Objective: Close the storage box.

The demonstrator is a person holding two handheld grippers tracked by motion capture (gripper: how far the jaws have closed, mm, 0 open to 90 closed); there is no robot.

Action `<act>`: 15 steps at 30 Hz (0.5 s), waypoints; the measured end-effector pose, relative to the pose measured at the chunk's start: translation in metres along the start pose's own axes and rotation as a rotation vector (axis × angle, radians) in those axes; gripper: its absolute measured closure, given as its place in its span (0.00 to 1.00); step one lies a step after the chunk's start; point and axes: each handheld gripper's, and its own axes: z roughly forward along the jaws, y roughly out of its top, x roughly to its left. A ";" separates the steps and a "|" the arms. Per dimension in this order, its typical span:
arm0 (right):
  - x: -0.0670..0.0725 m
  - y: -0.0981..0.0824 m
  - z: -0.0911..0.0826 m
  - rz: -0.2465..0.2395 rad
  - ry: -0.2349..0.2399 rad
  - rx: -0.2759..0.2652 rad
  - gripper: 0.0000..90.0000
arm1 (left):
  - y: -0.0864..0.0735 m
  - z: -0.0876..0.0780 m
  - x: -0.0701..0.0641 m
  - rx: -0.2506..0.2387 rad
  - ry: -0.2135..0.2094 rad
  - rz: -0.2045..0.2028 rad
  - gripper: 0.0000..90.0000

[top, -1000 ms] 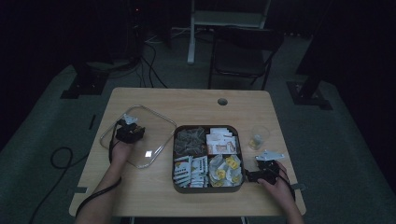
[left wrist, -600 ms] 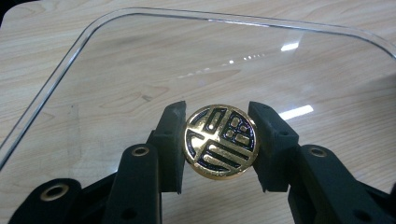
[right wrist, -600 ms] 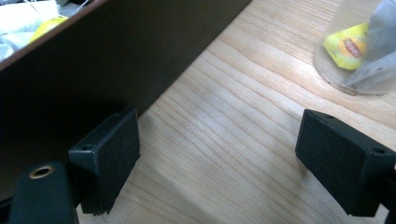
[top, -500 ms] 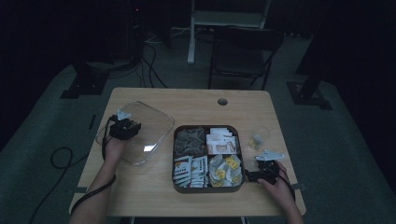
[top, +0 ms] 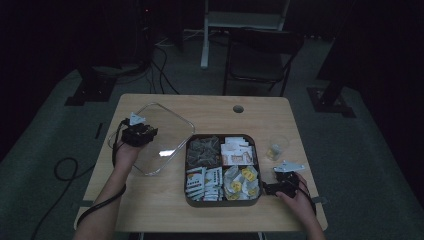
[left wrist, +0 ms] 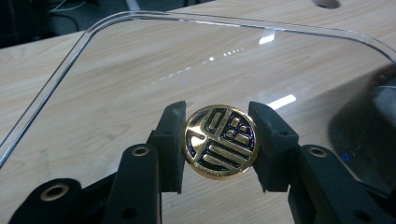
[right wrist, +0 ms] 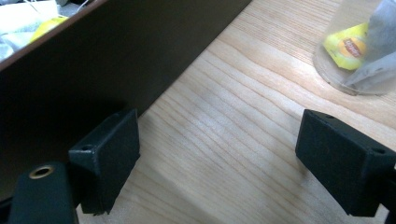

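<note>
High view, from the left: the left gripper (top: 138, 134) is clenched on the gold knob (left wrist: 220, 141) of a clear lid (top: 165, 132), which it holds tilted above the tabletop (top: 155, 212), left of the brown snack tray (top: 222, 203). Judging by this, the lid is mid-carry; next it must be centred over the tray and lowered flat. The right gripper (top: 274, 188) rests released beside the tray's right wall, near a plastic cup (top: 276, 147) holding a tea bag

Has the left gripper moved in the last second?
Yes. The left gripper, shut on the lid's gold knob, has shifted left, away from the tray.
</note>
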 end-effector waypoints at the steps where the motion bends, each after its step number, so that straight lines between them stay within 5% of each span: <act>1: 0.000 0.000 0.000 0.000 0.000 0.000 0.15 | 0.002 0.000 -0.002 -0.004 -0.010 0.003 0.67; 15: 0.000 0.000 0.000 0.000 0.000 0.000 0.15 | 0.017 0.004 -0.039 0.005 -0.140 0.107 0.67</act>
